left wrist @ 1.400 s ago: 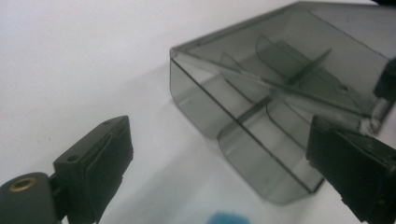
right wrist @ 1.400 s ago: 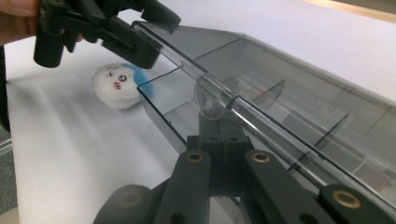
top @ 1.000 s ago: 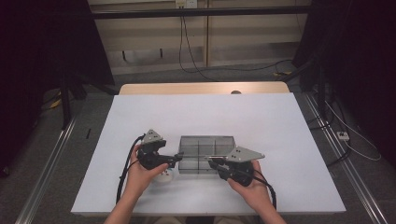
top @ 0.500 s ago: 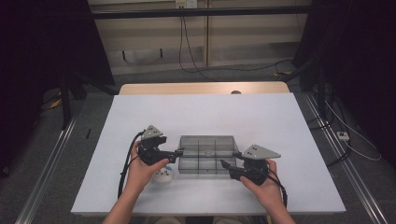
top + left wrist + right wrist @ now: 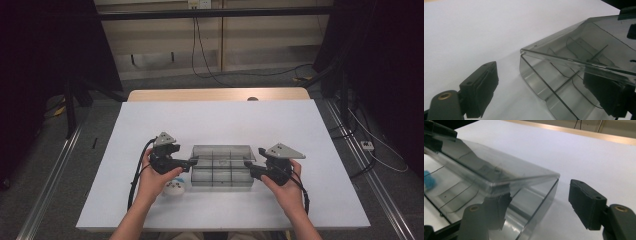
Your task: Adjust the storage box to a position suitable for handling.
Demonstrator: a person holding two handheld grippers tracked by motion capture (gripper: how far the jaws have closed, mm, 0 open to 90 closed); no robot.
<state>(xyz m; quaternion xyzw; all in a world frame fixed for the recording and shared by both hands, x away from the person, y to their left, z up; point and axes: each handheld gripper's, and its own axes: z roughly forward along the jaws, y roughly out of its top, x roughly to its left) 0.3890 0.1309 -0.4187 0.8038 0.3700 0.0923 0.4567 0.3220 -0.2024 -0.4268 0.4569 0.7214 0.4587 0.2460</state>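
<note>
A: Where's the clear divided box [image 5: 220,166]?
B: Mid-surface [image 5: 215,120], lid slightly raised, between both tongs.
A: The tongs?
B: Left tongs [image 5: 191,162] agape at its corner; right tongs [image 5: 248,170] have just been opening, pads off the box.

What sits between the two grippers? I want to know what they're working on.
A clear plastic compartment box with its lid, seen in the high view between the left gripper and right gripper.
</note>
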